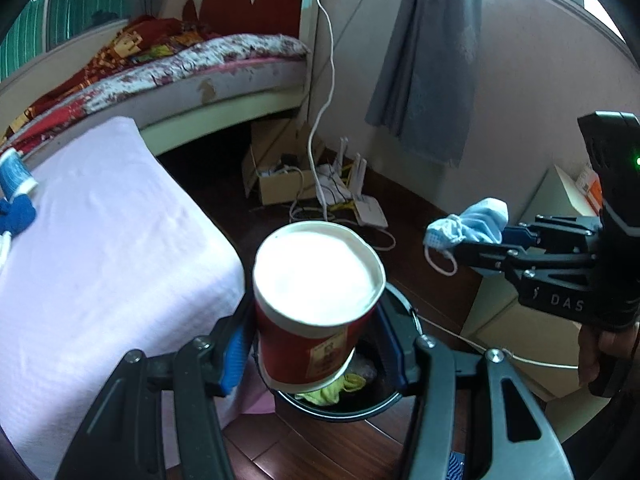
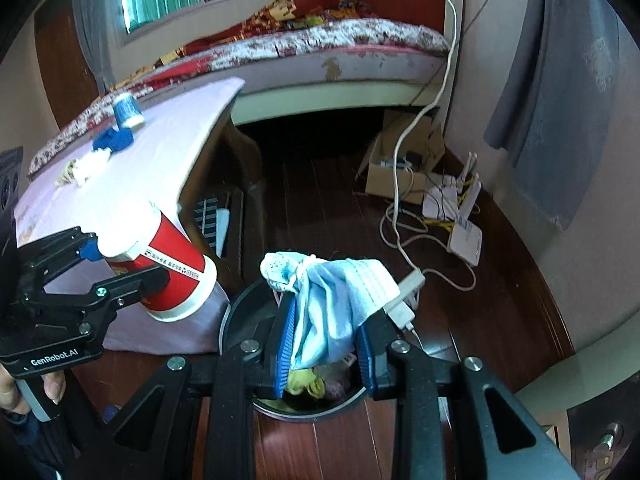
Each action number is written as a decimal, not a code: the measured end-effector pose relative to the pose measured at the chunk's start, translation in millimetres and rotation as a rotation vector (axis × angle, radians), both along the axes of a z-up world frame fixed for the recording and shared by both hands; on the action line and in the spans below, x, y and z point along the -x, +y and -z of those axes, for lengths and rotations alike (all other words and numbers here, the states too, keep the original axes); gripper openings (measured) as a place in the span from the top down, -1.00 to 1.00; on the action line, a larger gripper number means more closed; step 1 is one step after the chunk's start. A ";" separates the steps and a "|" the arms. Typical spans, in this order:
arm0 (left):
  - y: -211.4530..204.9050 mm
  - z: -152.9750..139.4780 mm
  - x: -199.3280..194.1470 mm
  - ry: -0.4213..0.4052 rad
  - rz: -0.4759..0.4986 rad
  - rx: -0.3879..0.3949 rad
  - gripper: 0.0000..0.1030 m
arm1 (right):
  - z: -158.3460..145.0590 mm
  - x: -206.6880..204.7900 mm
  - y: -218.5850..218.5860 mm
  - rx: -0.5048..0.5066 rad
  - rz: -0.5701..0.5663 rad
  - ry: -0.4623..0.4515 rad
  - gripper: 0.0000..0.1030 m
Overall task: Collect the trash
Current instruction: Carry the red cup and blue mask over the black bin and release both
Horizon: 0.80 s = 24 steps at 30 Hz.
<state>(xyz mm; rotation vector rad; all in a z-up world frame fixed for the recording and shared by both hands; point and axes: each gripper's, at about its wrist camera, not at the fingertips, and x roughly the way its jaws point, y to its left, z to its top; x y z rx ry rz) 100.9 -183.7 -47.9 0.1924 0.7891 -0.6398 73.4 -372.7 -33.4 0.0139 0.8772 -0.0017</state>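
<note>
Two claws loaded, both over the bin. Left claw (image 1: 316,356) is clamped on a red paper cup (image 1: 316,308), blue pads on either side of its wall, mouth tilted toward the camera; inside is washed out white, so contents unreadable. Cup's lower rim hides part of the black trash bin (image 1: 344,406) directly below it. Right claw (image 2: 326,344) is pinching a crumpled light-blue face mask (image 2: 332,300); the cloth drapes over the pads (image 2: 285,344), so the actual contact is covered. From the left wrist view the mask (image 1: 466,228) hangs off the fingertips with an ear loop dangling.

Bin interior mostly blocked by both claws: only a yellow-green scrap (image 2: 304,384) and something pale and blurred beside it show. Bin sits on the wood floor, just beside the tabletop (image 1: 100,240) with the pinkish cloth.

On the tabletop: blue cup on its side (image 2: 127,110), blue wad (image 2: 114,140), white crumpled piece (image 2: 90,164). Left edge is cropped in the left wrist view.
</note>
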 end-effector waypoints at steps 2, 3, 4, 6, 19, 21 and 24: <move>-2.5 7.2 -0.7 0.019 0.006 -0.003 -0.10 | 7.8 -1.1 -2.2 0.001 0.001 0.016 0.42; -4.0 11.4 -0.5 0.029 0.009 -0.008 -0.10 | 12.7 -2.1 -3.7 -0.001 0.003 0.029 0.42; -5.5 15.5 0.2 0.038 0.012 -0.011 -0.10 | 16.0 -3.1 -4.2 -0.003 0.003 0.037 0.42; -7.6 22.6 1.2 0.054 0.014 -0.015 -0.10 | 23.8 -4.9 -6.0 -0.004 0.002 0.054 0.42; -13.0 57.1 -17.2 0.157 0.035 -0.029 -0.10 | 71.0 -17.2 12.0 0.022 -0.091 0.173 0.42; -14.5 61.9 -20.0 0.170 0.042 -0.030 -0.10 | 77.6 -19.4 14.4 0.032 -0.104 0.189 0.42; -15.7 68.6 -24.2 0.190 0.048 -0.030 -0.10 | 86.1 -23.6 16.1 0.033 -0.117 0.213 0.42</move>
